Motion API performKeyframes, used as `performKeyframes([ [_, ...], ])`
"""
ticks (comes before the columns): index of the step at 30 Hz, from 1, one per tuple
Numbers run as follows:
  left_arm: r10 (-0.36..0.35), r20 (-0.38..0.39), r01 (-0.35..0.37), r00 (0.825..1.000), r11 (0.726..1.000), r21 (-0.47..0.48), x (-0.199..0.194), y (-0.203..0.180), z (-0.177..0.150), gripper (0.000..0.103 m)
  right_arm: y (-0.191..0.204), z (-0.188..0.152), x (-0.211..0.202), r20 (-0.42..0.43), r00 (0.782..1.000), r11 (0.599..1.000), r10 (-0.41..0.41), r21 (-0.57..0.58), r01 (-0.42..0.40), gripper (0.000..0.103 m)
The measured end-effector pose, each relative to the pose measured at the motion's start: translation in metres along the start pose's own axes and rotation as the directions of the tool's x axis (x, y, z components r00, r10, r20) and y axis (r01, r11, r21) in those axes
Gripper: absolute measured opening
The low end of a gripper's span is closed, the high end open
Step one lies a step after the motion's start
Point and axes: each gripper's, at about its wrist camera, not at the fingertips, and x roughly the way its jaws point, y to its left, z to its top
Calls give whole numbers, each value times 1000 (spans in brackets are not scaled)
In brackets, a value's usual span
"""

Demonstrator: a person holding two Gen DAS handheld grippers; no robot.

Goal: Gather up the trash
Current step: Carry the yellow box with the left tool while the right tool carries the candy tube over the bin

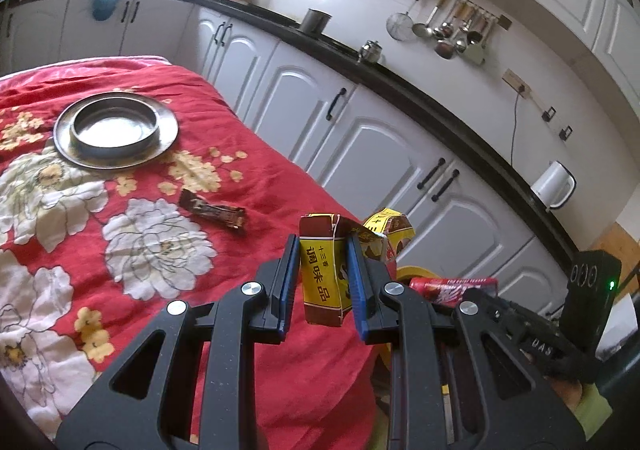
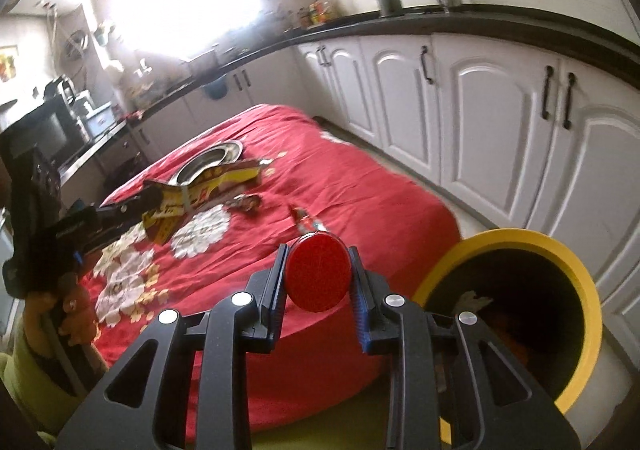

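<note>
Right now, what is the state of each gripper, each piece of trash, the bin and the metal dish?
left gripper: shut on yellow seasoning box, lifted.
right gripper: shut on red packet, lifted.
brown wrapper: lying on the red cloth.
yellow bin: open.
metal dish: upright.

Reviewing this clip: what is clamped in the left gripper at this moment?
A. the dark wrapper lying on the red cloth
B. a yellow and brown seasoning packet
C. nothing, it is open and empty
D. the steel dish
B: the left wrist view shows the left gripper pressed on both sides of the yellow and brown seasoning packet, while the dark wrapper and steel dish lie on the red cloth.
</note>
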Motion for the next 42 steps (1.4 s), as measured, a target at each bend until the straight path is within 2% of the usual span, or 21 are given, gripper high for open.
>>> performKeyframes([
  [20, -62, -106, 80, 992, 981, 179, 40, -75, -32, 17, -75, -9, -53, 98, 980, 973, -171, 173, 152, 27],
  [30, -68, -191, 119, 979, 955, 273, 67, -110, -59, 17, -108, -21, -62, 94, 965, 947, -246, 236, 218, 27],
  [42, -64, -282, 170, 957, 912, 372, 98, -148, -94, 17, -140, -37, -59, 54, 956, 916, -288, 306, 259, 27],
])
